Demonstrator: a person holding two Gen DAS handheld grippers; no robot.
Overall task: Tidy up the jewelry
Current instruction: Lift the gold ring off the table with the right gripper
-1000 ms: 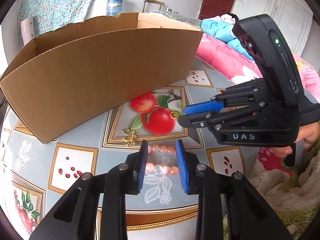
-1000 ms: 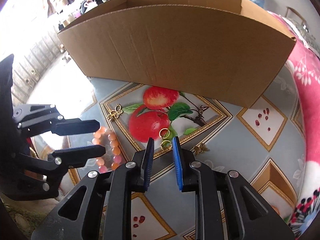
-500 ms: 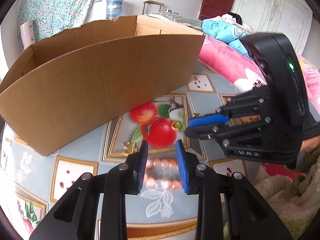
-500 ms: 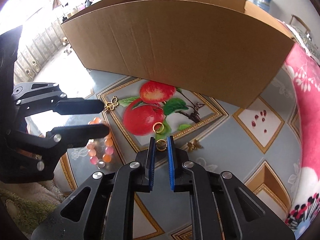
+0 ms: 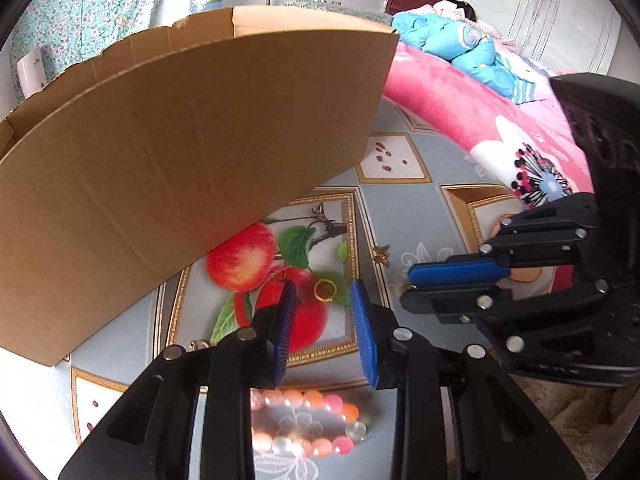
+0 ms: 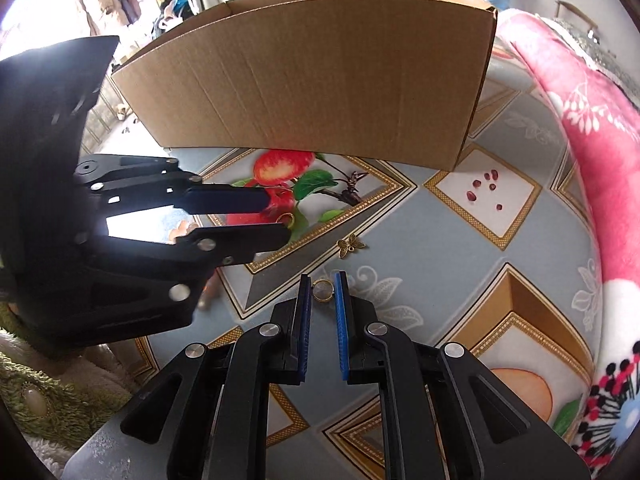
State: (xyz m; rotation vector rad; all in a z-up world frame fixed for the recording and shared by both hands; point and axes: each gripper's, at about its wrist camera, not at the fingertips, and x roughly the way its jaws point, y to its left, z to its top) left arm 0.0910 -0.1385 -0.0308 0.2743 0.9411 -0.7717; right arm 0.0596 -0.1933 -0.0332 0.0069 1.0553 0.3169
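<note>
My right gripper (image 6: pixel 323 280) is shut on a small gold ring (image 6: pixel 323 291), pinched at the tips of its blue pads just above the tablecloth. A second gold ring (image 5: pixel 325 291) lies on the printed red apple, between the tips of my open left gripper (image 5: pixel 323 300), untouched. In the right wrist view the left gripper (image 6: pixel 276 218) reaches in from the left over that ring (image 6: pixel 286 218). A pink and orange bead bracelet (image 5: pixel 308 424) lies under the left gripper's fingers. A bronze butterfly charm (image 6: pixel 351 245) rests between the two grippers.
A big open cardboard box (image 5: pixel 180 160) stands just behind the apple picture. A pink blanket (image 6: pixel 580 140) borders the patterned tablecloth (image 5: pixel 400 216) on the right. Another small gold charm (image 5: pixel 199 345) lies left of the left fingers. A green fuzzy fabric (image 6: pixel 40 400) sits at the near edge.
My right gripper's jaws closed on one gold ring and carried it right, off the apple. My left gripper moved forward from over the bracelet to the other ring.
</note>
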